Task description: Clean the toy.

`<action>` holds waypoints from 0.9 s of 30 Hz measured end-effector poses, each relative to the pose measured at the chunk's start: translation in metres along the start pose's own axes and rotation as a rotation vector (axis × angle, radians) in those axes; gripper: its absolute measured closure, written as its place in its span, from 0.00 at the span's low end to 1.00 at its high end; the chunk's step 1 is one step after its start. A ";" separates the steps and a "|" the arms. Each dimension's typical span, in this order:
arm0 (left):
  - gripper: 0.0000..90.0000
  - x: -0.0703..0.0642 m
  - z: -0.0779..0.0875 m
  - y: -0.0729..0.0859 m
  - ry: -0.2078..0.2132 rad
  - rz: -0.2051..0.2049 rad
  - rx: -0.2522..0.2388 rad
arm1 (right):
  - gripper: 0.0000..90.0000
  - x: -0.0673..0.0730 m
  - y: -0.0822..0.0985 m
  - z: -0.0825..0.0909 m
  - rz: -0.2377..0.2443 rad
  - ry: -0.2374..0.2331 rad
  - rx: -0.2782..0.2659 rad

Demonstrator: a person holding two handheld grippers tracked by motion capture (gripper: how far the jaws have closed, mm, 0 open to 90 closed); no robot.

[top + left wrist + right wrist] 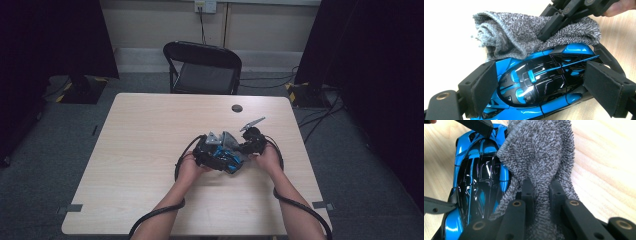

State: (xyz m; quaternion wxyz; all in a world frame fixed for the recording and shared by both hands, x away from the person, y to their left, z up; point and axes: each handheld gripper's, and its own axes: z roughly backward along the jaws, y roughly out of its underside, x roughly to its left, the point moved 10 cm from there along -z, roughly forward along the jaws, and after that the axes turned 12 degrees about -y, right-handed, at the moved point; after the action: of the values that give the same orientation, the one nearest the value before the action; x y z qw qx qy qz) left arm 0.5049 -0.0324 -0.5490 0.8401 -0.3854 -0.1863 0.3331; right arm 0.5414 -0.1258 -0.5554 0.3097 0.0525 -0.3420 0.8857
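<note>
Jaws of left hand-held gripper (534, 82) clamp blue toy car (541, 82) across its long axis; right hand-held gripper (541, 192) pinches grey cloth (541, 152).

Both claws, left claw (216, 152) and right claw (248, 145), meet over a blue toy car (225, 160) on the table (145, 150).

A light wood-grain table (140, 150) is seen from above, with rounded corners. A blue and black toy car (226, 159) is rested on its top near the middle, and a small dark round disc (237, 108) is set into the surface near the far edge, well apart from the car.
</note>
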 end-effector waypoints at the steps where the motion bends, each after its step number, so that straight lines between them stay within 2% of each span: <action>1: 0.13 0.000 0.000 0.000 -0.001 0.000 0.002 | 0.87 0.000 0.001 0.001 -0.003 -0.002 -0.001; 16: 0.13 -0.001 0.000 0.000 -0.001 -0.001 0.006 | 0.87 0.002 0.015 0.011 -0.028 -0.002 -0.014; 27: 0.13 -0.001 0.000 0.000 -0.001 -0.005 0.016 | 0.87 0.004 0.029 0.022 -0.033 0.003 -0.004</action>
State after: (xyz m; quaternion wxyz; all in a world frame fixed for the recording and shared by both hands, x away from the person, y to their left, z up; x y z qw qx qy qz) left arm 0.5044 -0.0331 -0.5487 0.8439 -0.3781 -0.1852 0.3324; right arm 0.5188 -0.1548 -0.5541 0.3249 0.0562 -0.3425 0.8798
